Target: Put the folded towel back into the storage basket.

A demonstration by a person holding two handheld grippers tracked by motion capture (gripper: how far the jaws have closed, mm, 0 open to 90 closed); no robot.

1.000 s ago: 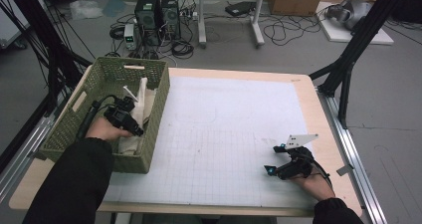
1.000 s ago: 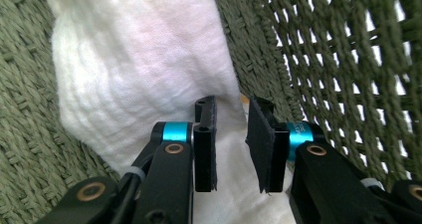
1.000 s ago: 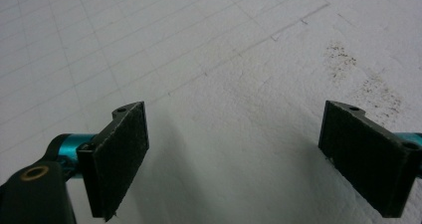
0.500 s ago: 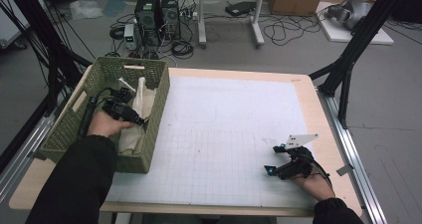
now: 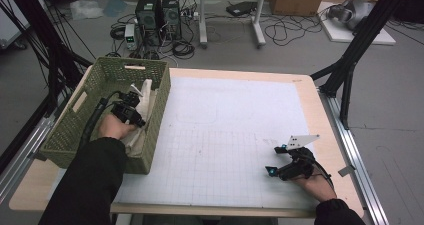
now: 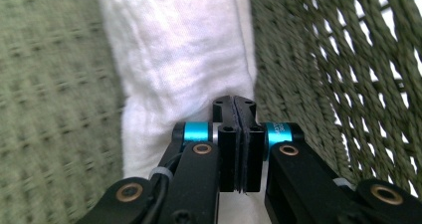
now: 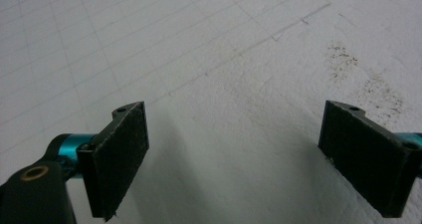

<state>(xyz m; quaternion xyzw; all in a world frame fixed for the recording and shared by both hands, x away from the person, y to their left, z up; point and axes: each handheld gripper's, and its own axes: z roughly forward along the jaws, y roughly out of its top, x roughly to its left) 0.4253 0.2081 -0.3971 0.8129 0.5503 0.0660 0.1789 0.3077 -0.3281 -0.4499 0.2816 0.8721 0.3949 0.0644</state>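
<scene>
Left hand-held gripper (image 6: 234, 104): its two black jaws are pressed together with no gap. Their tips touch the white cloth; I cannot tell if a fold is pinched between them. In the high view the left hand-held gripper (image 5: 131, 106) is inside the basket, close to the right wall, with the person's left hand (image 5: 114, 127) behind it.

Right hand-held gripper (image 7: 234, 149): the jaws stand wide apart and hold nothing. Between them there is bare white mat. In the high view the right hand-held gripper (image 5: 272, 160) rests low at the near right part of the bench, well apart from the basket, and its jaws point to the left.

White soft cotton cloth (image 6: 174, 50): it lies in the basket along the right wall. Its long axis runs from the near side of the basket to the far side. The far end of the white cloth (image 5: 146, 91) rises a little against the wall.

Green woven rectangular basket (image 5: 75, 135): it stands at the left edge of the bench and carries the cloth and the left gripper. The woven wall (image 6: 318, 74) is just to the right of the cloth.

Bench (image 5: 320, 105): a light wooden top, covered by a white mat with a grid (image 5: 235, 125).
</scene>
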